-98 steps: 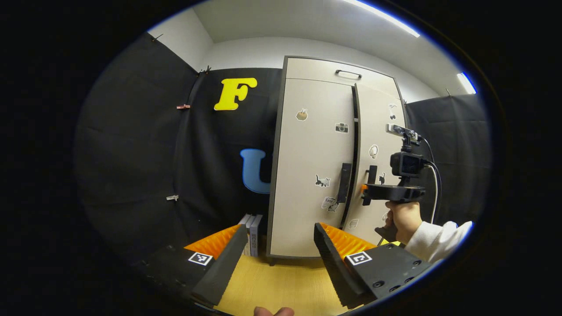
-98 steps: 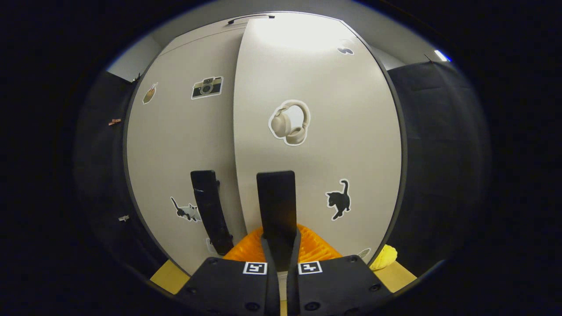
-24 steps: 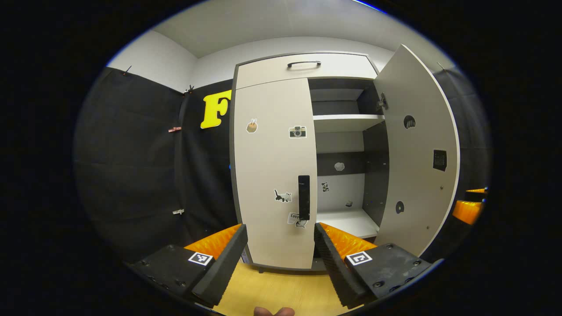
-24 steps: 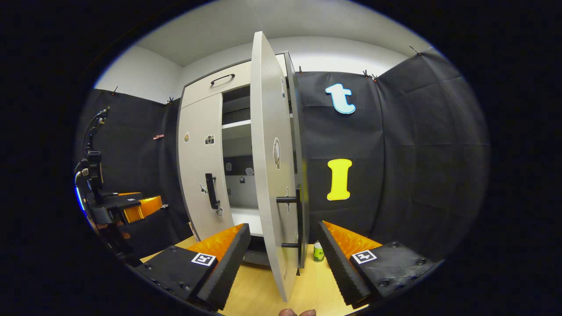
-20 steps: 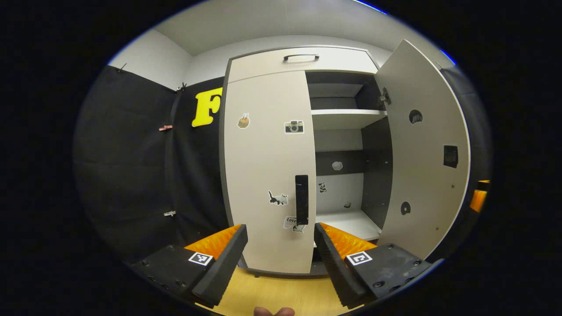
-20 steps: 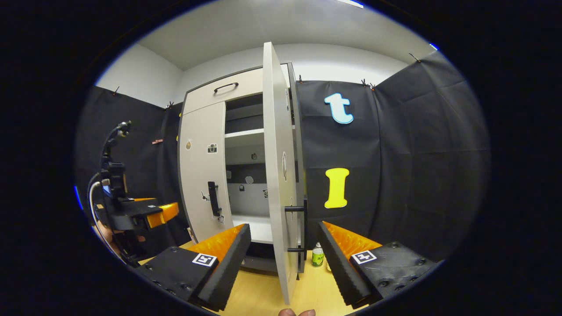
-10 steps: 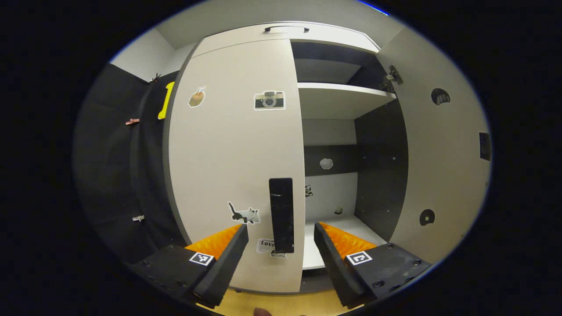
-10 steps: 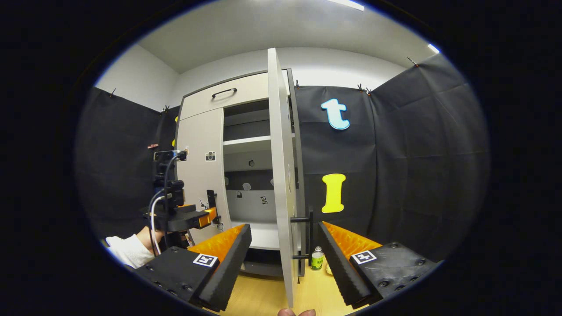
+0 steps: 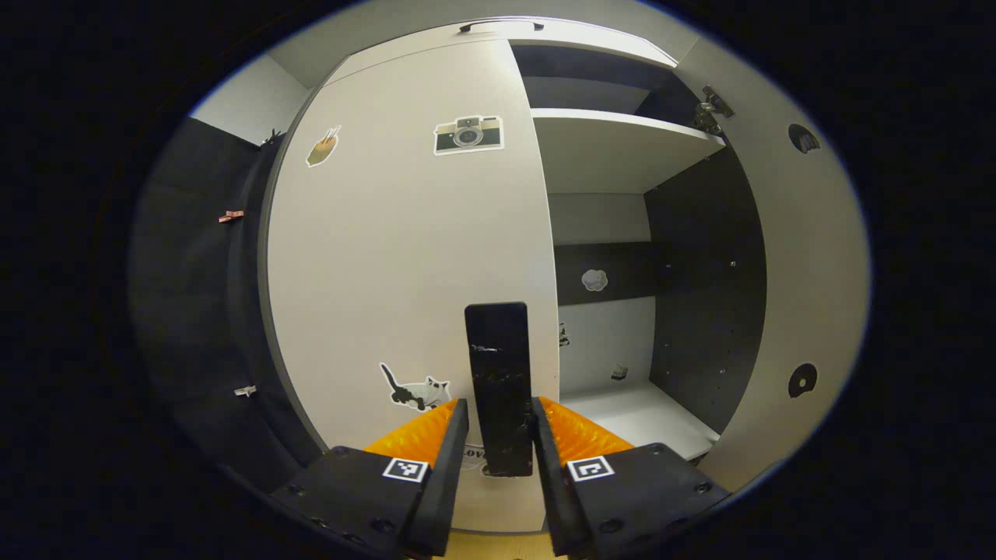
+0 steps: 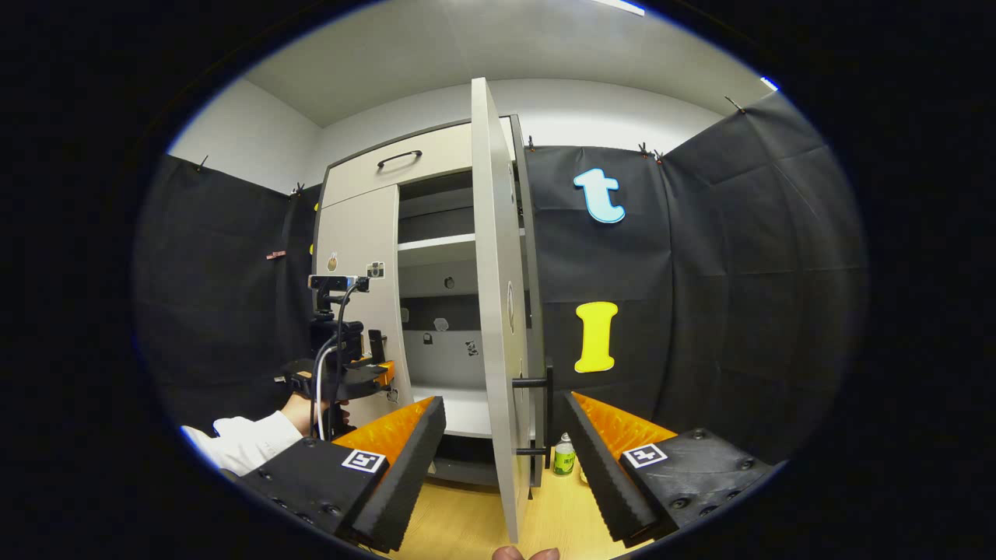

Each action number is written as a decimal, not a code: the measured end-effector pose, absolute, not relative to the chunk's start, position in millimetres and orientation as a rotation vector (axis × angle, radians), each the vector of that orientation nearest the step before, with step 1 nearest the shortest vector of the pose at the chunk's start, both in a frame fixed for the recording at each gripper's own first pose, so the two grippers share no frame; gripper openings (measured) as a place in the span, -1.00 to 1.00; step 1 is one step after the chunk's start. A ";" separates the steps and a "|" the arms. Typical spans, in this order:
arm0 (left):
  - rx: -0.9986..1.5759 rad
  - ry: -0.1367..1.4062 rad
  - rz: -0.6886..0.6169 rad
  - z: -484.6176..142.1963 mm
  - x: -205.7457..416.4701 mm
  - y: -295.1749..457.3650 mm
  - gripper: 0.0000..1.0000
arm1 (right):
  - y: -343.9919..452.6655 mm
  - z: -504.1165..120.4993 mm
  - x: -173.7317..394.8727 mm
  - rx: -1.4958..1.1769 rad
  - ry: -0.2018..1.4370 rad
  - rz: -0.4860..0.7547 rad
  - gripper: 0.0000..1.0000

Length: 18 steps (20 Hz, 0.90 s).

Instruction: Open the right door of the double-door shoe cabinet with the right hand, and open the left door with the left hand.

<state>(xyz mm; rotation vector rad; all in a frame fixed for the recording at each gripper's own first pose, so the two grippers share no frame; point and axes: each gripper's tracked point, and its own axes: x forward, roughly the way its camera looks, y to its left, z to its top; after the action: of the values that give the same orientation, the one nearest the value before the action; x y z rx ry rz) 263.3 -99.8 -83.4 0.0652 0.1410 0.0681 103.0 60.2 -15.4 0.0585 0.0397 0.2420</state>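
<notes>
The beige shoe cabinet's left door [image 9: 405, 257] is closed, with stickers on its face. Its upright black handle [image 9: 498, 350] stands between my left gripper's fingers, and my left gripper [image 9: 498, 455] is shut on it. The right door [image 9: 801, 264] stands swung wide, showing shelves [image 9: 622, 148] inside. In the right gripper view that right door [image 10: 494, 311] is edge-on with its black handle [image 10: 545, 412] just ahead. My right gripper [image 10: 502, 455] is open and holds nothing, a little back from the door. The left gripper [image 10: 377, 375] shows at the left door [image 10: 358, 257], held by a hand in a white sleeve [image 10: 241, 439].
A small green bottle [image 10: 566, 455] stands on the wooden floor [image 10: 467, 513] by the cabinet's right foot. A drawer front with a black handle [image 10: 399, 159] tops the cabinet. Black cloth walls close in on both sides.
My left gripper moved in to the left door and shut on its handle. Before that, my right gripper pulled the right door open, let go and backed off.
</notes>
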 end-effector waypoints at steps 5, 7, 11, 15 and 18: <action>0.000 0.151 0.099 -83.6 268.2 -99.1 -0.29 | 70.1 -12.5 94.9 0.053 0.031 0.280 0.89; -0.042 0.145 0.113 -84.2 271.1 -98.3 -0.30 | 77.2 -12.7 91.3 0.053 0.034 0.298 0.89; 0.007 0.168 0.125 -89.3 269.5 -99.2 -0.39 | 93.8 -11.3 80.9 0.062 0.041 0.345 0.89; -0.020 0.205 0.093 -90.4 258.7 -96.9 -0.62 | 120.8 -8.6 76.8 0.052 0.033 0.409 0.89; -0.008 0.199 0.099 -91.2 251.8 -90.3 -0.65 | 142.4 -16.0 79.4 0.012 0.038 0.450 0.89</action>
<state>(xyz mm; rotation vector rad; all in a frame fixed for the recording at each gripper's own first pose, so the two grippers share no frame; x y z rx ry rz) 251.8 -90.3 -91.2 -0.0084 0.1991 0.0994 79.4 142.4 -16.0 0.0115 0.0382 0.4505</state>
